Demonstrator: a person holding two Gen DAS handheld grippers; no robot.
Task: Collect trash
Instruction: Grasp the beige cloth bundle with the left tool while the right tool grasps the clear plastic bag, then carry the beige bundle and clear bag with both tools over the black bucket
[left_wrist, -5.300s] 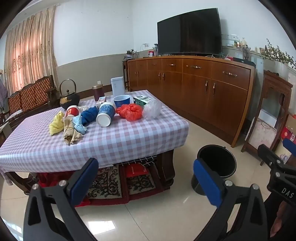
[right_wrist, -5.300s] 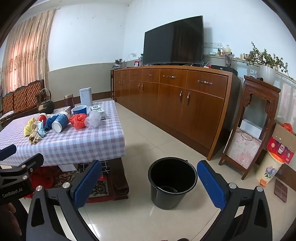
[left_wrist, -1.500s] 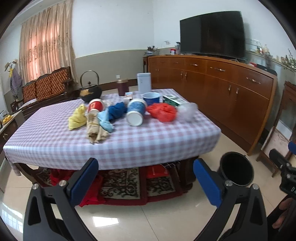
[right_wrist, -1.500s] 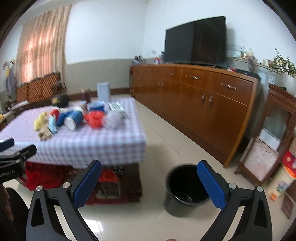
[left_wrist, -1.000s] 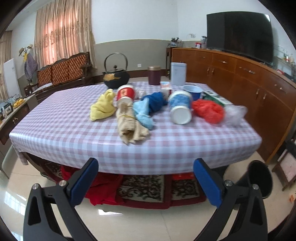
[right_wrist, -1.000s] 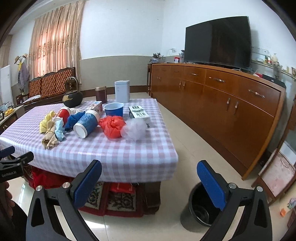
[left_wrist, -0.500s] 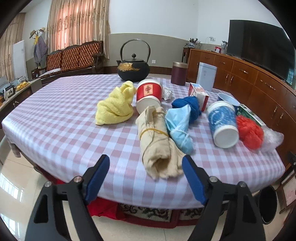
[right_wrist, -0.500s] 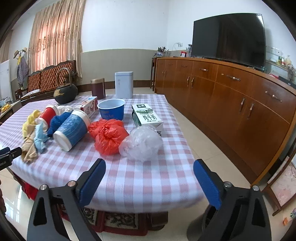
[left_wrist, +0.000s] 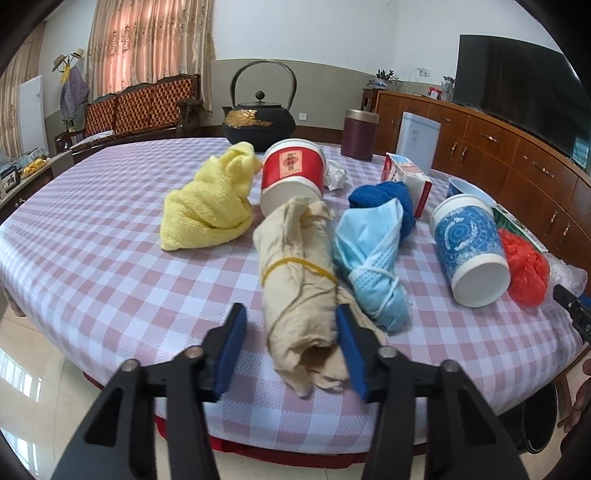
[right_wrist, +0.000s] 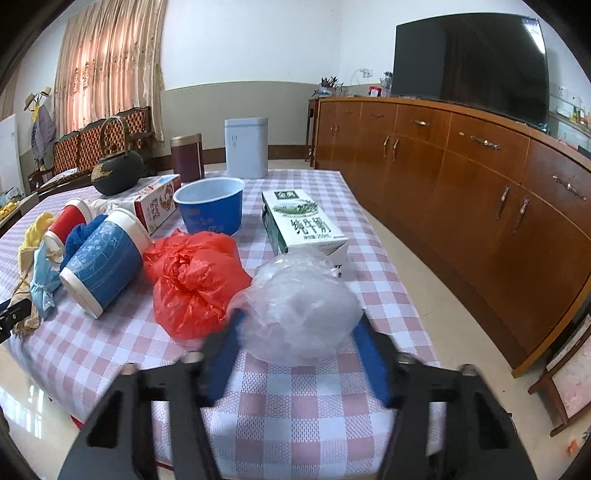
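Crumpled beige cloth roll (left_wrist: 301, 284), bound with a rubber band, lies between my left gripper's (left_wrist: 291, 347) spread blue pads; my right gripper (right_wrist: 301, 345), also spread, straddles a wrinkled clear plastic wad (right_wrist: 301, 306).

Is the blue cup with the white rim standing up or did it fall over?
Fallen over. The blue cup lies on its side on the table, its white round end facing the camera.

I looked past a checked tablecloth (left_wrist: 110, 236) to white walls, drawn peach curtains (left_wrist: 147, 51), a wooden sideboard (right_wrist: 461, 177), dark television (right_wrist: 469, 62), glossy tiled floor (right_wrist: 436, 266).
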